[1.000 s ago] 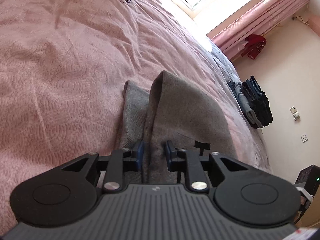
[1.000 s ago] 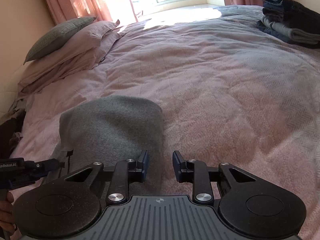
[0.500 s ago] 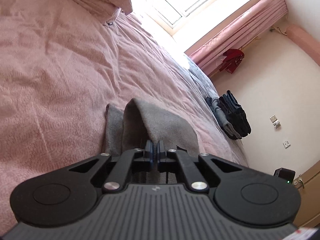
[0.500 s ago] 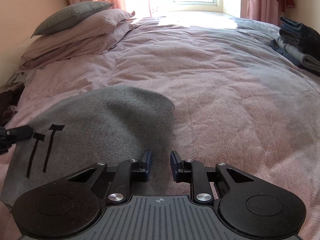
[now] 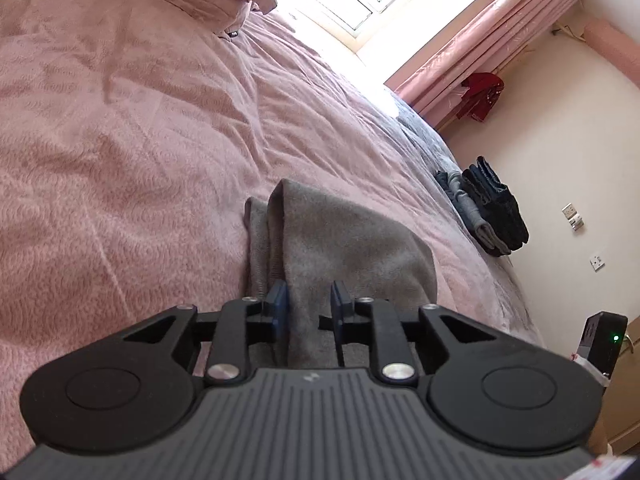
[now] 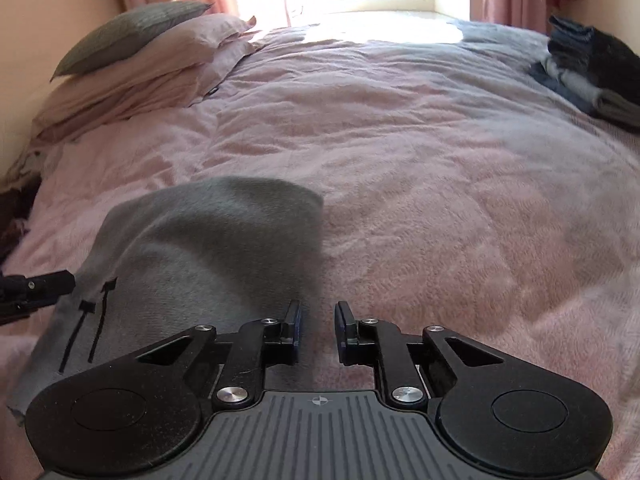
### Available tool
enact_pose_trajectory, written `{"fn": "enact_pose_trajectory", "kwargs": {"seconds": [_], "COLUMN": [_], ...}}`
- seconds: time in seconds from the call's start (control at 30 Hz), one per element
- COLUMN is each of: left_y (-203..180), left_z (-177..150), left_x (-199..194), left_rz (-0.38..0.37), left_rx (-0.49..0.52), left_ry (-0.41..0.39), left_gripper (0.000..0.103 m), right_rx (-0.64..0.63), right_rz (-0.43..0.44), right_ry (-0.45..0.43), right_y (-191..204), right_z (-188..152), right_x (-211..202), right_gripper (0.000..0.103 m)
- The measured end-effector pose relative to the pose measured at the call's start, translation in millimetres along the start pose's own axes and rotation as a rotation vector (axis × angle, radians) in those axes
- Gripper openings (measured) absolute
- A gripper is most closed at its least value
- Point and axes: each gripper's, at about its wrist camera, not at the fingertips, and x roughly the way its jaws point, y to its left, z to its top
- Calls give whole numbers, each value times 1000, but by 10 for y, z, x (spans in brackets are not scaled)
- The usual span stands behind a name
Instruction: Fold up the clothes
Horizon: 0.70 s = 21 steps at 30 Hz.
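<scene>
A grey knitted garment [image 5: 352, 240] lies folded on the pink bed cover [image 5: 120, 140], one raised fold running away from the camera. My left gripper [image 5: 308, 304] is open, and the near edge of that fold passes between its blue-padded fingers [image 5: 277, 300]. In the right wrist view the same garment [image 6: 208, 248] shows two black cord-like marks [image 6: 92, 320] near its left end. My right gripper [image 6: 318, 320] is open just off the garment's right edge, with only bed cover [image 6: 440, 160] between its fingers. The left gripper's tip [image 6: 40, 284] touches the garment's left side.
A stack of folded dark and grey clothes [image 5: 488, 208] [image 6: 588, 68] sits at the bed's far right edge. Pillows [image 6: 152, 60] lie at the head on the left. Beyond the bed are pink curtains [image 5: 480, 44], a wall and a black device [image 5: 604, 340] with a green light.
The left gripper, shut on the garment's fold half a second ago, now stands open around it. The right gripper has stayed open and drawn back towards the garment's right edge.
</scene>
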Motion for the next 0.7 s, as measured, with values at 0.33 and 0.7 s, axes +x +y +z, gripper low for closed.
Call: {"fn": "enact_pose_trajectory", "kwargs": {"seconds": [0.33,0.7], "left_y": [-479,-113], "left_z": [-174,-4], "left_x": [333,323], "left_rz": [147,113], "left_rx": [214,80], "left_ry": [-19,11], "left_gripper": [27,31], "right_rx": [47,26], "right_rz": [-46,-1], "right_ry": [12,1], "right_y": [-268,-144], "right_z": [-101,-67], "right_x": [-60,-9], "right_gripper": [12,15]}}
